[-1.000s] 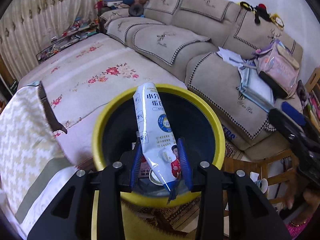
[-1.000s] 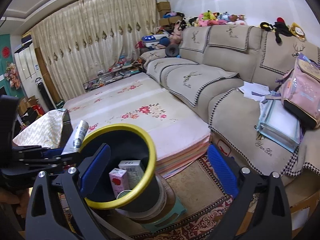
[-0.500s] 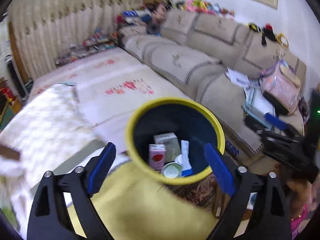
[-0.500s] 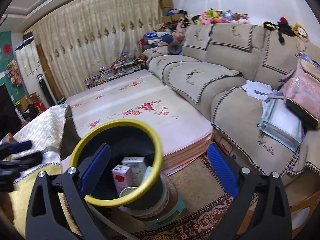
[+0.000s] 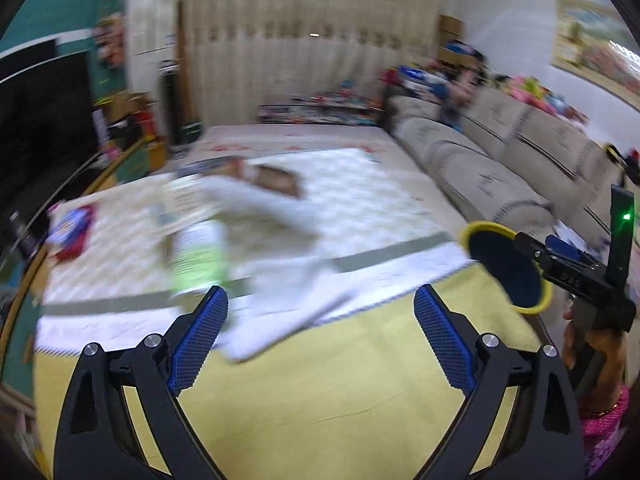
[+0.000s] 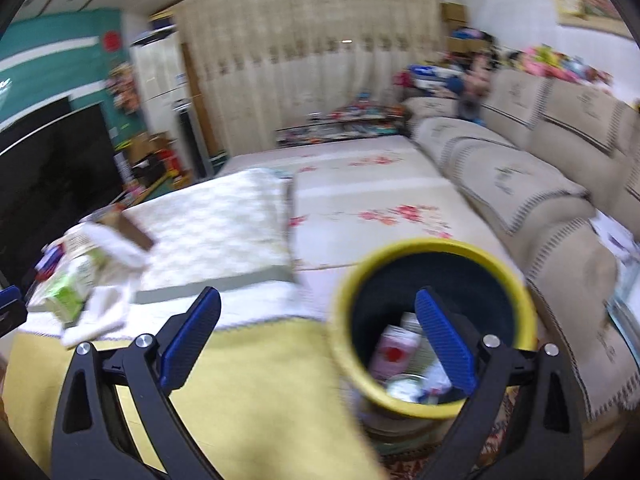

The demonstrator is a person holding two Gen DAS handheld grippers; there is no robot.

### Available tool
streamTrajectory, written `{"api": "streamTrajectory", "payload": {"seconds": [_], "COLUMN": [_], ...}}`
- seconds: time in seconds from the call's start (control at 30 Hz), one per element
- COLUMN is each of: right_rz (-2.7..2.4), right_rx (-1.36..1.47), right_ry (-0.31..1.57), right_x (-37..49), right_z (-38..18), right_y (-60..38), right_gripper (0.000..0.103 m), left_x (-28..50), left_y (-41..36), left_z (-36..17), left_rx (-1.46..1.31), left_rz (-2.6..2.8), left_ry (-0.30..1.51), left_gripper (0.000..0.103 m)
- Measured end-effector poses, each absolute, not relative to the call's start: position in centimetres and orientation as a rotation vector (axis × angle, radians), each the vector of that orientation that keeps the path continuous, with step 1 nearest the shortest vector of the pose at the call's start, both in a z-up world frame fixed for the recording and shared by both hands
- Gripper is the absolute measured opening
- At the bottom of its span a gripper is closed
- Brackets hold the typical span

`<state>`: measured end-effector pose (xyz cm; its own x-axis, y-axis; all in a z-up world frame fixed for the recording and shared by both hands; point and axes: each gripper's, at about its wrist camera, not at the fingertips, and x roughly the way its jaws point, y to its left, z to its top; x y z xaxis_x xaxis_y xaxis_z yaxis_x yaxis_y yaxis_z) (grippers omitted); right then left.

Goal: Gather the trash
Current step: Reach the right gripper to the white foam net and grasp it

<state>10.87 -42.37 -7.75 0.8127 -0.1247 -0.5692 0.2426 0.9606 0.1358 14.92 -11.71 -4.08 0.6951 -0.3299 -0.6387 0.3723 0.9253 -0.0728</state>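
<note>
My left gripper [image 5: 320, 294] stands open and empty over a yellow cloth [image 5: 320, 392], facing a blurred green-and-white packet [image 5: 198, 256] and crumpled white paper or cloth [image 5: 288, 276] on the covered table. The yellow-rimmed dark bin [image 5: 486, 227] is at the right edge of that view, partly behind the other handheld gripper. My right gripper [image 6: 318, 296] is also open and empty, with the bin [image 6: 432, 246] just behind its right finger. Inside the bin lie a pink carton [image 6: 394, 354] and other packaging. The green packet [image 6: 70, 292] lies far left in the right wrist view.
A brown box [image 5: 276, 178] lies farther back on the patterned cover. A long beige sofa [image 6: 520, 176] runs along the right, with a floral mat [image 6: 380, 200] beside it. A dark TV screen [image 5: 40, 120] stands at the left. A person's hand [image 5: 592, 356] grips the right tool.
The left gripper let the white-and-blue pouch drop into the bin, opened wide and swung left to the table. The right gripper also swung left, so the bin now sits behind its right finger.
</note>
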Motion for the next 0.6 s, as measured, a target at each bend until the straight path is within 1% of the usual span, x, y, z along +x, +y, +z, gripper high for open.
{"api": "streamTrajectory", "payload": {"seconds": [0.1,0.27,0.43,0.6], "right_rz": [-0.099,0.042,0.123,0.145], "right_rx": [0.196,0.139,0.032,0.000], "right_ry": [0.590,0.598,0.615,0.678], "right_x": [13.2,17.3,21.9,26.3], "right_z": [-6.5,-4.9,-4.9,-6.9], "right_y": [-38.7,-33.1,-28.1,-26.3], "right_gripper": [0.093,0.093,0.093,0.089], "left_x": [14.8,14.8,14.8,15.0], "left_y": [-7.8,-4.7,-4.2,-4.8], "left_z": [-4.3,-5.0,-5.1,-4.9], "left_rx": [0.042,0.000,0.007,0.005], "left_rz": [-0.322,-0.292,-0.293,-0.301], "left_ry": [0.684,0.684,0.680,0.680], "left_gripper": [0.093,0.094,0.094,0.094]}}
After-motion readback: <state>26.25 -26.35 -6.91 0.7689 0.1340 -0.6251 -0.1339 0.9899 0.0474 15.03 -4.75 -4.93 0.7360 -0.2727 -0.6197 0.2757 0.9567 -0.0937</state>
